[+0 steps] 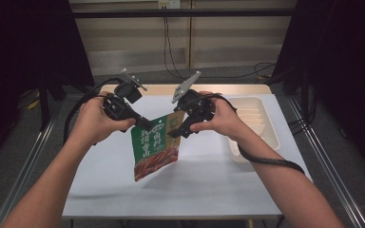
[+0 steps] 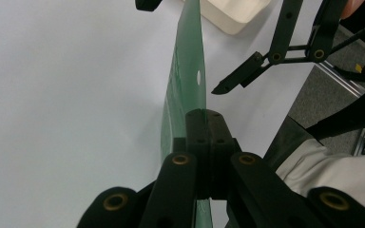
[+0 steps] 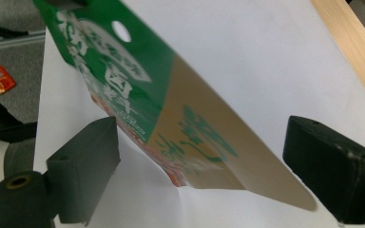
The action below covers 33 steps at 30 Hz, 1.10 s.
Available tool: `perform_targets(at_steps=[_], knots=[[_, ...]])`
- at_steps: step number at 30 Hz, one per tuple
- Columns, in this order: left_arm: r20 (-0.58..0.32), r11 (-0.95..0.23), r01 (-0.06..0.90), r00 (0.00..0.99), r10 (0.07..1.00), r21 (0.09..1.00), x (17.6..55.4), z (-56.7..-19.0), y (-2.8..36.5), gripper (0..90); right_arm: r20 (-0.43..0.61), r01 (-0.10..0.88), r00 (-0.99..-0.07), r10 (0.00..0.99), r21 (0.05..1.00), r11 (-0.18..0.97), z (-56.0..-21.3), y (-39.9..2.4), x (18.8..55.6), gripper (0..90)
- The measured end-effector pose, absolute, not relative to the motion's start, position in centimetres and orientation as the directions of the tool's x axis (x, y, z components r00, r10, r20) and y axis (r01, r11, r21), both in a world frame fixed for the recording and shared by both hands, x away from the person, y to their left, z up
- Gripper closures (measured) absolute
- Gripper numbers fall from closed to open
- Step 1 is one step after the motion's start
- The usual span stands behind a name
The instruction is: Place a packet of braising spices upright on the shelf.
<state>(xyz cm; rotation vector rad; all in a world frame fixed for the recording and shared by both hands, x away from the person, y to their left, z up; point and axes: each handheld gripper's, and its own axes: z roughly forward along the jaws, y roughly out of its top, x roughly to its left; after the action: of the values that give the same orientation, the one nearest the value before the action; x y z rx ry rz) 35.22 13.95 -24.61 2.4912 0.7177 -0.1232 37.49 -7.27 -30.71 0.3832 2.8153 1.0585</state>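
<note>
Green snack pouch held up over the white table, mid-frame in the high view.

The left gripper [image 1: 145, 124] is clenched on the snack pouch [image 1: 155, 146] at its upper left corner. The right gripper [image 1: 177, 131] is released, its jaws spread either side of the pouch's upper right corner. A cream tray [image 1: 266, 124] sits at the table's [image 1: 209, 185] right edge.

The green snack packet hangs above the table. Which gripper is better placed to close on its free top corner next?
The right gripper. Its jaws stand open on either side of the packet's top corner, so it probably only needs to close. The left gripper is already shut on the other top corner and holds the packet up.
</note>
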Motion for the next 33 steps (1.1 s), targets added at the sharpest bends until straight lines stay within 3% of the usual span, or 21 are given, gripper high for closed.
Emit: perform_targets(at_steps=[5,13,18,22,26,27,29,33], knots=[[-0.223,-0.712,0.513,0.856,0.466,0.48,35.3,-24.5,13.6,90.0,-0.024,0.164,-0.971,0.237,0.653,0.739,-30.1,-6.6,37.3,16.6],[-0.218,-0.717,0.497,0.865,0.452,0.488,35.7,-24.4,13.2,90.0,-0.034,0.135,-0.98,0.197,0.611,0.78,-29.6,-5.8,37.1,32.1],[-0.217,-0.718,0.497,0.866,0.451,0.487,35.9,-24.5,13.0,90.0,-0.019,0.144,-0.981,0.192,0.591,0.794,-29.7,-5.7,37.2,49.5],[-0.224,-0.705,0.507,0.859,0.461,0.496,35.9,-24.5,12.8,90.0,-0.011,0.155,-0.981,0.194,0.557,0.816,-29.5,-5.7,37.0,57.9],[-0.227,-0.717,0.491,0.869,0.439,0.494,35.9,-24.4,12.9,90.0,0.026,0.176,-0.982,0.189,0.499,0.848,-28.9,-5.7,36.9,80.2],[-0.227,-0.717,0.491,0.869,0.439,0.494,35.9,-24.4,12.9,90.0,0.026,0.176,-0.982,0.189,0.499,0.848,-28.9,-5.7,36.9,80.2],[-0.228,-0.709,0.489,0.87,0.437,0.507,35.9,-24.5,12.9,90.0,0.036,0.178,-0.983,0.183,0.475,0.862,-28.8,-5.7,36.9,88.8],[-0.237,-0.696,0.494,0.867,0.438,0.521,35.7,-24.6,12.9,90.0,0.071,0.225,-0.974,0.216,0.417,0.881,-28.4,-5.4,36.8,90.0]])
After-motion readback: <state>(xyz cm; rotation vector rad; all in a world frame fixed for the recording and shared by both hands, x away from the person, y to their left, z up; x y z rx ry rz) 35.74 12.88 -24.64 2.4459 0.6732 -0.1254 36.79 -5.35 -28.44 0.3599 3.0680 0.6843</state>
